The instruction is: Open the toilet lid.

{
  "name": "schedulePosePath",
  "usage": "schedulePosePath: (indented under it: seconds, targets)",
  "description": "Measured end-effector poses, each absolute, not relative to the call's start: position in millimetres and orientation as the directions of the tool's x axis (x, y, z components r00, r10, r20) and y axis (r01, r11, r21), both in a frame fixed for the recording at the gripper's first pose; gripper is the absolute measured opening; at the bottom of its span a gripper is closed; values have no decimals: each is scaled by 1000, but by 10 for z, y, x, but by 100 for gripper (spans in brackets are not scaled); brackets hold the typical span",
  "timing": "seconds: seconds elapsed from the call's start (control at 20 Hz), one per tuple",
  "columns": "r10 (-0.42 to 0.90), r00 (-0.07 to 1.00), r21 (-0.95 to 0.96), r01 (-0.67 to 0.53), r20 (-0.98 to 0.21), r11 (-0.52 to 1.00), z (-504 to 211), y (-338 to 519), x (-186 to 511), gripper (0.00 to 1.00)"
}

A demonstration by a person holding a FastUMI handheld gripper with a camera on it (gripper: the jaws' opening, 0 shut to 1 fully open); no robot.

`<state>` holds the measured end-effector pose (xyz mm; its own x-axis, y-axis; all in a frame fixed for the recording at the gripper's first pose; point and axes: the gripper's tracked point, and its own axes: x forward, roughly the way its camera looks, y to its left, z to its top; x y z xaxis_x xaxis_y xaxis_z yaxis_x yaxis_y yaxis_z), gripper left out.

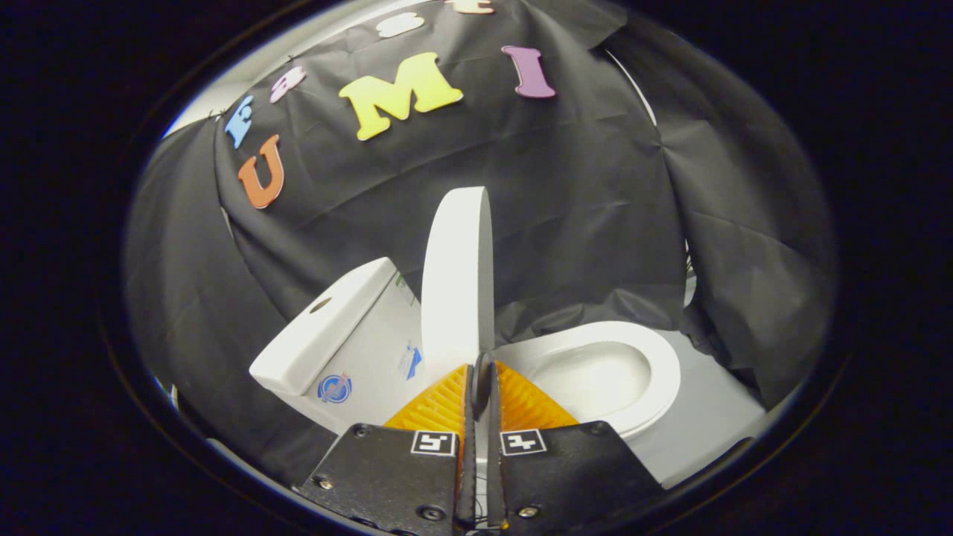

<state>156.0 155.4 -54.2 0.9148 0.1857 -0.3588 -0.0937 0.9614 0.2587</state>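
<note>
The gripper (pixel 481 376) has its two fingers (pixel 472 391) pressed close together, and the bottom edge of the toilet lid (pixel 457 283) sits just at their tips. It looks like the fingers are clamped on this thin edge, though the contact itself is partly hidden behind the tips.

The toilet lid stands upright, raised well above the bowl, with its narrow edge turned toward the camera. It rises straight ahead of the fingers.

To the right of the lid and the fingers is the toilet seat (pixel 655 357), an oval white ring lying flat, with the open bowl (pixel 595 380) inside it.

To the left of the lid is the white tank (pixel 327 335), tilted in this view, with a round button on its top and some stickers on its side.

The toilet stands on a pale floor (pixel 707 417). Behind everything hangs the black cloth (pixel 581 186) of the booth.
</note>
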Motion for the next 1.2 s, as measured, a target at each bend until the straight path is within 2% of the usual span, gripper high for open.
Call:
schedulePosePath:
  seconds: [1.2]
  targets:
    - [173,917,46,-167,-360,985,-517,2474,1519,9]
